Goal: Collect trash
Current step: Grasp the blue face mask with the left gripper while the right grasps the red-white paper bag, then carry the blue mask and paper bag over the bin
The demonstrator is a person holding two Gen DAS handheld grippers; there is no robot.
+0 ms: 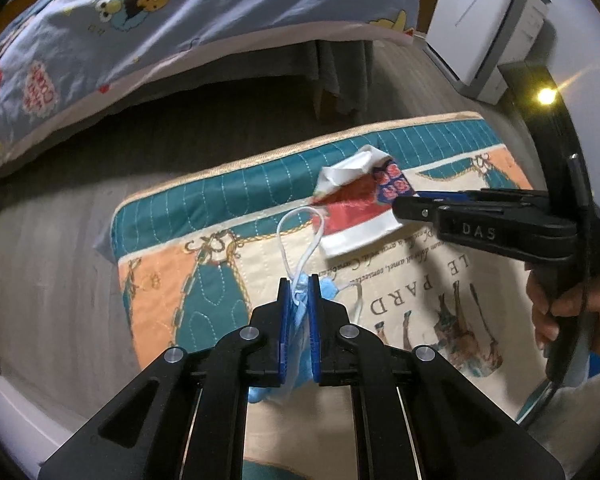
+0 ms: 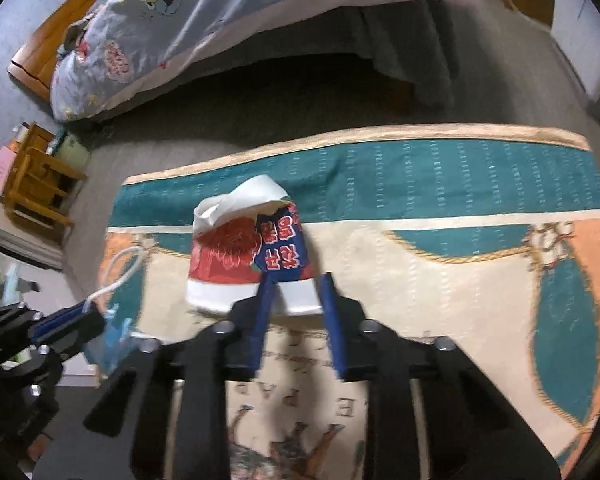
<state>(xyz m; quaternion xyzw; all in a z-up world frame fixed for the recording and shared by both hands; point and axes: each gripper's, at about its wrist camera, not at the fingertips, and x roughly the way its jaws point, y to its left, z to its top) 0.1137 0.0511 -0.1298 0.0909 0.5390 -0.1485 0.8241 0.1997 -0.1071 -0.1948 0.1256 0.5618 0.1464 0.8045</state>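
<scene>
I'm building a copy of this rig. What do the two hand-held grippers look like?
Both are matte black plastic. The left hand-held gripper has two flat blue finger pads, angular black linkage arms and round silver pivot screws. The right hand-held gripper is the same build; seen side-on, it bears raised letters "DAS" and a pistol-style handle, with a black cable below. No sleeve is visible.

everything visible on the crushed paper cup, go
The crushed paper cup looks like thin printed paper: red flower print, a blue panel with red lettering, a white band at its base. Its white rim end is dented and folded, pointing toward the mat's teal border. It lies on its side on the quilted mat. The right tool has its blue fingers astride the base end; whether the pads press on it is unclear.
</scene>
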